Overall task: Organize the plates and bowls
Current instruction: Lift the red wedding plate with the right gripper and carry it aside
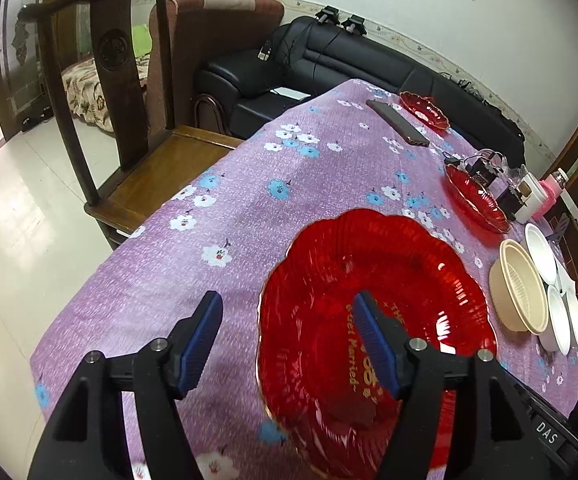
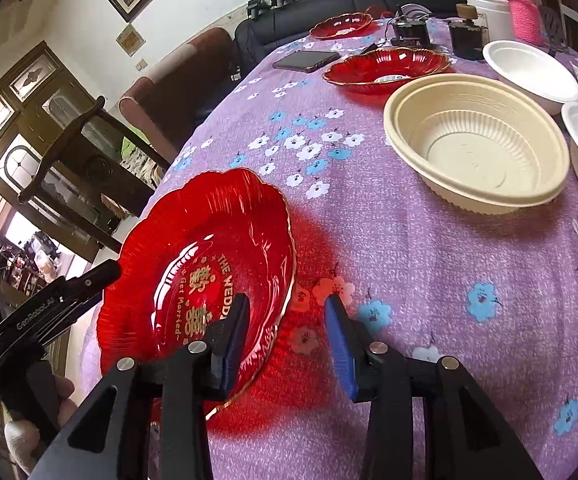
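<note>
The large red scalloped glass plate with gold lettering [image 1: 373,300] lies flat on the purple flowered tablecloth [image 1: 249,200], near its front edge. The left gripper [image 1: 289,336] has its blue-padded jaws apart, straddling the plate's left rim without pressing it. The right gripper [image 2: 285,344] is likewise parted across the plate's right rim, pads clear of the glass. Just beyond stands a beige ribbed plastic bowl [image 2: 477,148], with white bowls [image 2: 529,68] and two smaller red dishes [image 2: 389,66] farther back

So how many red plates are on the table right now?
3: the near plate below both grippers, one mid-table by the beige bowl, one at the far end.
</note>
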### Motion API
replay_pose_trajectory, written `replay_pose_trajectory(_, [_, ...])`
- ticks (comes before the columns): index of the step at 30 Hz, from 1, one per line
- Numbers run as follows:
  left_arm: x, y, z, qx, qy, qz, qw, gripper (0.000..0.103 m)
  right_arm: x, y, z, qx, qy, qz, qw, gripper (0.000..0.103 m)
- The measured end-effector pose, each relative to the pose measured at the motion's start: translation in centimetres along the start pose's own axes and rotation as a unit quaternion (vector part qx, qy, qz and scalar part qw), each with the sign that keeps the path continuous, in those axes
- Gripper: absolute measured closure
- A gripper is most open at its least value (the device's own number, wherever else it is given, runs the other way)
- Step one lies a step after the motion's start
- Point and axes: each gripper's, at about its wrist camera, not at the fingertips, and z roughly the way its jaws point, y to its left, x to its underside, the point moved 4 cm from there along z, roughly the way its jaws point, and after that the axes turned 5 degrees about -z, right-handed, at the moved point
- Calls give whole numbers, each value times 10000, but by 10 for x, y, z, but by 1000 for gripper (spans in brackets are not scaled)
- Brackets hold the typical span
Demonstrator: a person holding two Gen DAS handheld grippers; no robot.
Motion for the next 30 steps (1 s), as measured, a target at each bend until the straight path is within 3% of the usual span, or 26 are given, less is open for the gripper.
replay_pose_trajectory(8, [20, 0, -29, -25, -156, 47, 9999, 29, 12, -4, -18, -87, -124, 51, 9999, 59])
replay_pose_trajectory(18, [47, -15, -57, -81, -274, 344, 9990, 29, 30, -4, -48, -197, -311, -8, 9993, 56])
replay_pose_trajectory(24, [55, -39, -81, -145, -590, 693, 9957, 28, 34, -10, -79, -204, -572, -11, 9982, 56])
replay_pose_trajectory(30, [56, -70, -107, -151, -1031, 1111, 9883, 20, 31, -18, -116, -232, -911, 42, 9956, 54])
